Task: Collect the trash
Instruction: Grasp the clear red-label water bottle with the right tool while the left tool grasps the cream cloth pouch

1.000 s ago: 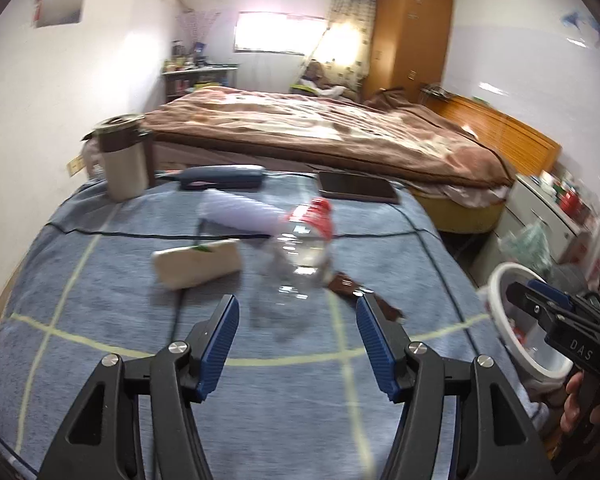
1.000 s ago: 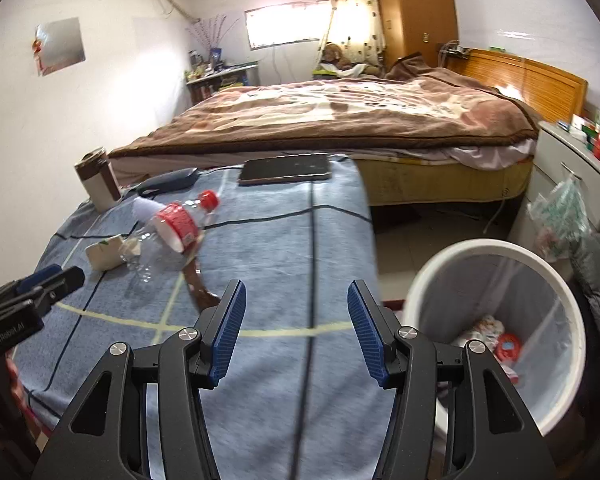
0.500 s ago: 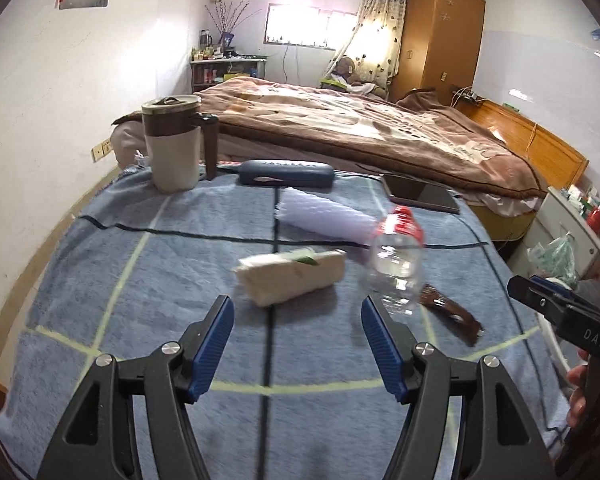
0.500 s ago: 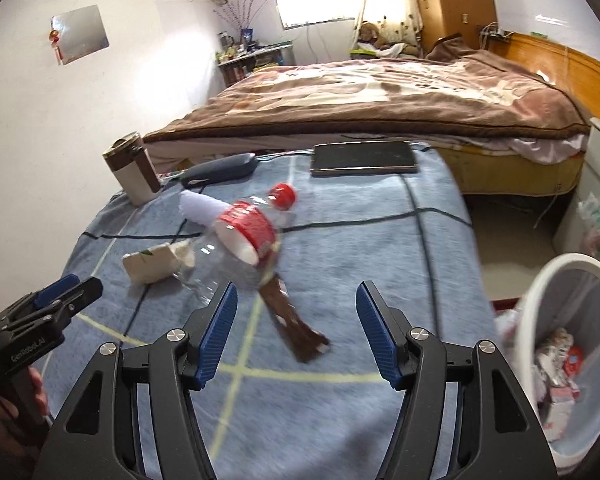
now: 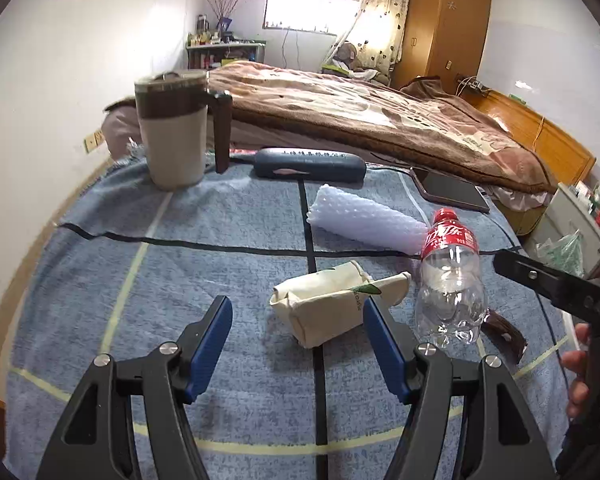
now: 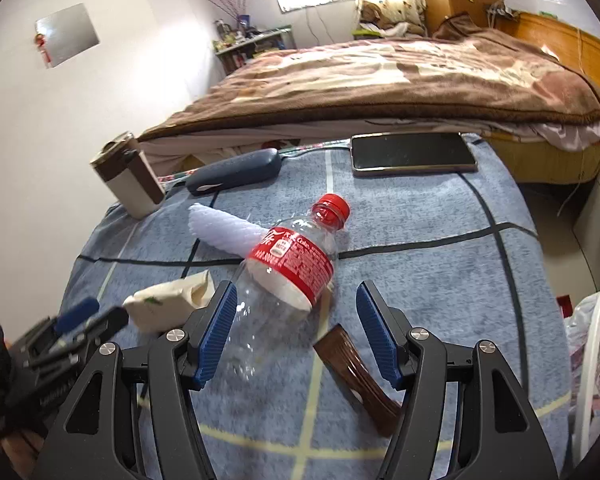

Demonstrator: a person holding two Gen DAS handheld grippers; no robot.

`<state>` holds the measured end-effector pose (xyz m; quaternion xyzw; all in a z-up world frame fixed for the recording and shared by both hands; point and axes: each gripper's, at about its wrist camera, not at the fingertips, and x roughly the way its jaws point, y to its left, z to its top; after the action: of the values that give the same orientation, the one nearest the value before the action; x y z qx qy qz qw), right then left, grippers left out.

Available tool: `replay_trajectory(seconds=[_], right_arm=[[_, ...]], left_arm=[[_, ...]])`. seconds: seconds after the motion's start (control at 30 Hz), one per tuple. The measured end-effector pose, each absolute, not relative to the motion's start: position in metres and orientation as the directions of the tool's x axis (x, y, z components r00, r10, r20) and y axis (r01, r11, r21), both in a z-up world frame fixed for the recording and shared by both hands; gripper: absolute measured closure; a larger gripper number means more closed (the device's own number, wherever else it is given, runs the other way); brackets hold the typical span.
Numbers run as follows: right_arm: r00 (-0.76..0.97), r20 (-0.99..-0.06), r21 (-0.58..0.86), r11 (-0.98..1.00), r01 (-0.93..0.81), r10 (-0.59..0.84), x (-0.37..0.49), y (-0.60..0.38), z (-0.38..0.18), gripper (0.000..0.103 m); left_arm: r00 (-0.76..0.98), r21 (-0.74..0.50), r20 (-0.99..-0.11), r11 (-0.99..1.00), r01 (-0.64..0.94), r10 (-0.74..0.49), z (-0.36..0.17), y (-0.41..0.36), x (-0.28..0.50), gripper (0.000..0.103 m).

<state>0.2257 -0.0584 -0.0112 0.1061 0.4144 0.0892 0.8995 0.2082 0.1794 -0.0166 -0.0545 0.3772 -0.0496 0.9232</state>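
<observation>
An empty clear cola bottle (image 6: 284,276) with red label and cap lies on the blue blanket; it also shows in the left wrist view (image 5: 450,280). My right gripper (image 6: 296,334) is open, its jaws either side of the bottle's base. A brown wrapper (image 6: 358,380) lies beside it. A crumpled beige paper pack (image 5: 332,306) lies just ahead of my open left gripper (image 5: 296,346), nearer its right jaw. A white foam roll (image 5: 368,222) lies behind.
A beige and brown mug (image 5: 176,132), a dark blue case (image 5: 310,164) and a tablet (image 6: 412,154) sit at the table's far side. A white bin (image 6: 596,368) with trash stands at the right. A bed (image 6: 400,80) lies beyond.
Both grippers have moved forward and left over the table. The right one now straddles the bottle's base; the left one has closed in on the beige pack.
</observation>
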Motion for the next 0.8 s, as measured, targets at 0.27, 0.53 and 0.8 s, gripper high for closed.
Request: replay_trajectory(seconds=[0.27,0.53,0.8], right_arm=[[0.598,-0.769,0.263,0.964,-0.024,0.225,0.245,-0.044,-0.022,0.039],[0.533,-0.819,0.252,0.968,0.004,0.211,0.263,-0.034,-0.032,0.032],[0.474,-0.856,0.240,0.971,0.009,0.207,0.262,-0.037,-0.044,0.032]], left_arm=[[0.687,-0.189,-0.706,0.981,0.051,-0.172,-0.029,0.187,0.222,0.033],[0.671,-0.195,-0.715,0.978,0.074,-0.194,-0.034,0.186,0.218,0.033],[0.658,-0.202,-0.721,0.974,0.102,-0.219,-0.037,0.179,0.214,0.033]])
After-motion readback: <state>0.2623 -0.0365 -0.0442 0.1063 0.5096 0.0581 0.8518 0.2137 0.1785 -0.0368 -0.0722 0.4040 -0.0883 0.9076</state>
